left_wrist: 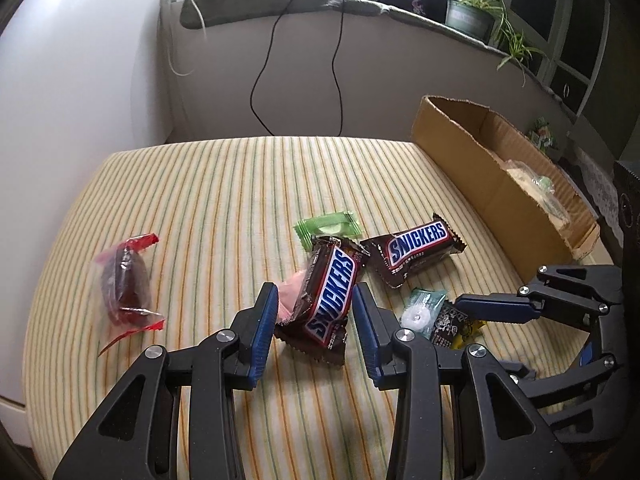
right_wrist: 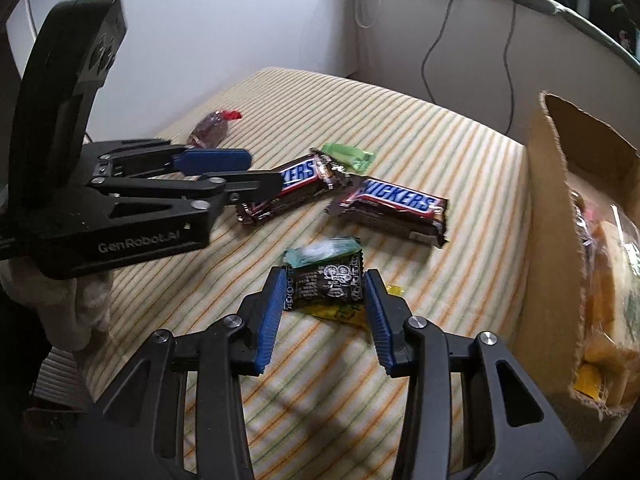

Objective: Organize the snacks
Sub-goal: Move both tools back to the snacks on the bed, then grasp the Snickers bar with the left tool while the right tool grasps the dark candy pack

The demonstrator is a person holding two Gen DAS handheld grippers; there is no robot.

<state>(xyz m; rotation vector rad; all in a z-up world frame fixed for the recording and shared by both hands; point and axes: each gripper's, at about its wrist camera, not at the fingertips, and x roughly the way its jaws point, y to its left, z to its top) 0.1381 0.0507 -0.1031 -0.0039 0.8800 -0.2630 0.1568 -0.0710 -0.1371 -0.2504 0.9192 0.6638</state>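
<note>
Surface: a cushion (left_wrist: pixel 208 200) with a cover striped in yellow, green and orange carried the snacks; it is padded, so no counter.
Room: white walls met behind the cushion's far left corner; a grey ledge (left_wrist: pixel 280 4) ran along the back with two black cables (left_wrist: pixel 264 64) hanging from it and a potted plant (left_wrist: pixel 472 12) standing on it.
Box: an open cardboard box (left_wrist: pixel 472 160) stood along the cushion's right edge; it held wrapped snacks, yellow and clear packets, too blurred to name.
Chocolate bars: two brown Snickers bars lay mid-cushion, the nearer bar (left_wrist: pixel 328 296) tilted over a pink packet (left_wrist: pixel 290 298), the farther bar (left_wrist: pixel 416 252) just right of it.
Other snacks: a green packet (left_wrist: pixel 328 226) lay behind the bars, a red packet (left_wrist: pixel 126 284) towards the left edge, and a teal packet (left_wrist: pixel 422 310) beside a black packet (right_wrist: pixel 326 286) lying on a yellow wrapper (right_wrist: pixel 340 312).
Left gripper (left_wrist: pixel 316 300): jaws released, standing either side of the nearer bar.
Right gripper (right_wrist: pixel 324 292): jaws parted around the black packet, pads at its edges; a firm grasp cannot be told.
</note>
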